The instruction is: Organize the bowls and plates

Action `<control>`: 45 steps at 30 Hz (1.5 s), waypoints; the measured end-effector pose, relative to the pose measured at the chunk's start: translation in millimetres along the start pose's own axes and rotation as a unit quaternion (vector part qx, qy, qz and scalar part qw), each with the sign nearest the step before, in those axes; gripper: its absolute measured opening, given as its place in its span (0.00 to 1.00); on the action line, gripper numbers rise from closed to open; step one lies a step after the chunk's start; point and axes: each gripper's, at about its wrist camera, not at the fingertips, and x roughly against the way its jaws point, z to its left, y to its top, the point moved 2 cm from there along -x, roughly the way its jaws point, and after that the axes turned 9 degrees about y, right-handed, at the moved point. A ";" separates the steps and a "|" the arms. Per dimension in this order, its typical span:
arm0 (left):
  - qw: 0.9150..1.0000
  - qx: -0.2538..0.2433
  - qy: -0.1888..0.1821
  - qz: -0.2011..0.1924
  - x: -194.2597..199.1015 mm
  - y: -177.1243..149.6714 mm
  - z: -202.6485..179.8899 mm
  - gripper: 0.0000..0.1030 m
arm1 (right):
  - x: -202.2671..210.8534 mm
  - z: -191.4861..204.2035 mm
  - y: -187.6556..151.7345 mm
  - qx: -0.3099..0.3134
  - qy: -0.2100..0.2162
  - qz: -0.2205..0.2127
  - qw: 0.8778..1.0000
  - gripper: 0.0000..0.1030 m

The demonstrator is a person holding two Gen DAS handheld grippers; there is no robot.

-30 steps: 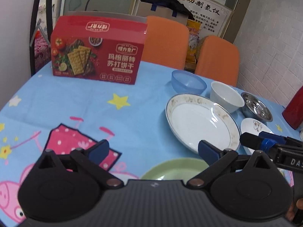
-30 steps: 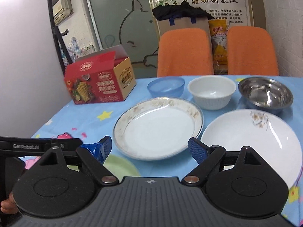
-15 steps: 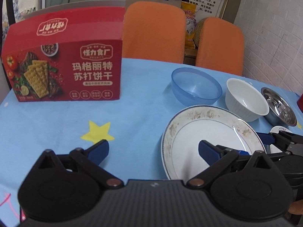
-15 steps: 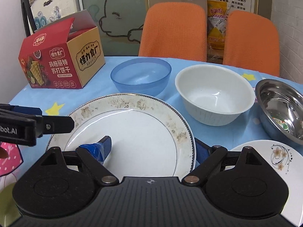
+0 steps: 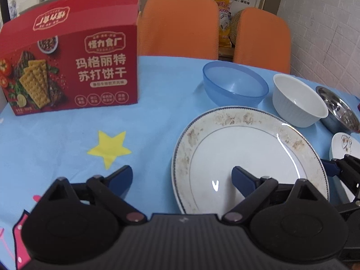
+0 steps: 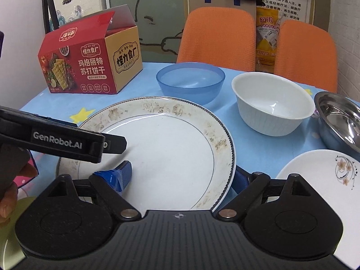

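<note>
A large white plate with a brown patterned rim (image 5: 247, 155) (image 6: 171, 155) lies on the blue tablecloth. My left gripper (image 5: 182, 175) is open over its left rim, one finger above the plate, the other over the cloth. My right gripper (image 6: 182, 175) is open astride the plate's right rim, left finger over the plate, right finger outside it. Behind the plate stand a blue bowl (image 5: 235, 86) (image 6: 191, 81), a white bowl (image 5: 299, 100) (image 6: 272, 103) and a steel bowl (image 5: 337, 110) (image 6: 339, 119). A small flowered white plate (image 6: 319, 180) (image 5: 342, 146) lies at the right.
A red cracker box (image 5: 69, 67) (image 6: 90, 63) stands at the back left. Two orange chairs (image 6: 218, 38) stand behind the table. A green plate's edge (image 6: 9, 243) shows at the lower left of the right wrist view. The left gripper's body (image 6: 56, 139) crosses that view.
Both grippers moved forward and closer to the large plate. The right gripper's fingers now straddle its right rim. Both stay open.
</note>
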 end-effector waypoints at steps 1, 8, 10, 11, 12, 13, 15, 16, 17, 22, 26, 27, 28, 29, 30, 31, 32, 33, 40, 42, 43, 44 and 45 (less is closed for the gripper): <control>1.000 -0.009 0.006 -0.005 -0.4 -0.7 -2.0 0.87 | 0.4 0.7 -1.7 0.004 0.001 -0.006 1.000 0.75; 1.000 -0.017 -0.011 -0.015 1.5 -0.7 -9.4 0.70 | -0.7 3.4 -2.9 0.011 0.002 -0.017 1.000 0.77; 0.999 -0.025 -0.025 -0.016 4.0 0.0 -14.2 0.59 | -0.8 3.4 -3.0 0.013 0.004 -0.017 1.000 0.77; 0.999 -0.025 -0.021 -0.016 4.9 0.3 -16.2 0.60 | -0.8 3.5 -3.2 0.014 0.004 -0.018 1.000 0.77; 0.999 -0.021 -0.020 -0.014 4.5 1.2 -16.5 0.59 | -0.9 3.7 -3.2 0.014 0.003 -0.018 1.000 0.77; 1.000 -0.020 -0.019 -0.014 4.5 1.5 -16.6 0.59 | -1.0 4.0 -3.3 0.014 0.002 -0.019 1.000 0.76; 1.000 -0.017 -0.016 -0.013 4.6 2.1 -17.8 0.59 | -0.4 3.8 -4.1 0.016 0.002 -0.020 1.000 0.76; 1.000 -0.016 -0.015 -0.012 4.5 2.4 -18.0 0.59 | -0.3 3.7 -4.3 0.016 0.003 -0.020 1.000 0.76; 1.000 -0.015 -0.015 -0.011 4.5 2.2 -18.6 0.59 | -0.2 3.6 -4.5 0.016 0.003 -0.020 1.000 0.76; 1.000 -0.011 -0.013 -0.012 6.2 1.0 -18.7 0.60 | -0.4 3.7 -4.6 0.016 0.004 -0.020 1.000 0.77; 1.000 -0.008 -0.015 -0.014 5.0 0.4 -18.7 0.60 | -0.6 3.8 -4.9 0.016 0.004 -0.018 1.000 0.78; 1.000 -0.008 -0.016 -0.015 4.8 0.2 -18.8 0.60 | -0.8 4.0 -4.7 0.016 0.004 -0.017 1.000 0.79; 1.000 -0.008 -0.015 -0.016 4.8 -0.2 -18.8 0.61 | -1.1 4.0 -4.5 0.016 0.003 -0.017 1.000 0.79; 1.000 -0.008 -0.015 -0.016 4.8 -0.4 -18.7 0.61 | -1.3 3.9 -4.5 0.016 0.003 -0.017 1.000 0.79; 1.000 -0.008 -0.016 -0.017 4.9 -0.5 -18.4 0.61 | -1.3 4.0 -4.6 0.016 0.004 -0.017 1.000 0.79; 1.000 -0.009 -0.017 -0.017 4.9 -0.7 -18.0 0.61 | -1.5 4.2 -4.4 0.016 0.004 -0.017 1.000 0.79; 1.000 -0.009 -0.017 -0.017 4.7 -0.7 -17.8 0.61 | -1.8 4.5 -4.4 0.016 0.004 -0.017 1.000 0.79; 1.000 -0.009 -0.017 -0.017 4.8 -0.7 -17.9 0.61 | -1.8 4.5 -4.4 0.016 0.004 -0.018 1.000 0.79; 1.000 0.009 -0.012 -0.003 7.1 7.5 -14.5 0.60 | 2.5 5.8 1.5 -0.002 0.010 -0.019 1.000 0.76; 1.000 0.018 -0.015 -0.004 12.1 10.5 -11.2 0.60 | 7.0 8.6 5.2 0.001 0.010 -0.022 1.000 0.76; 1.000 0.019 -0.014 -0.008 15.6 11.6 -11.0 0.60 | 9.6 10.6 7.1 0.002 0.009 -0.025 1.000 0.76; 1.000 0.019 -0.011 -0.012 19.7 12.6 -11.1 0.60 | 11.8 12.6 8.7 0.005 0.008 -0.027 1.000 0.76; 1.000 0.018 -0.008 -0.018 25.0 13.0 -11.4 0.59 | 14.6 14.4 10.2 0.006 0.007 -0.030 1.000 0.76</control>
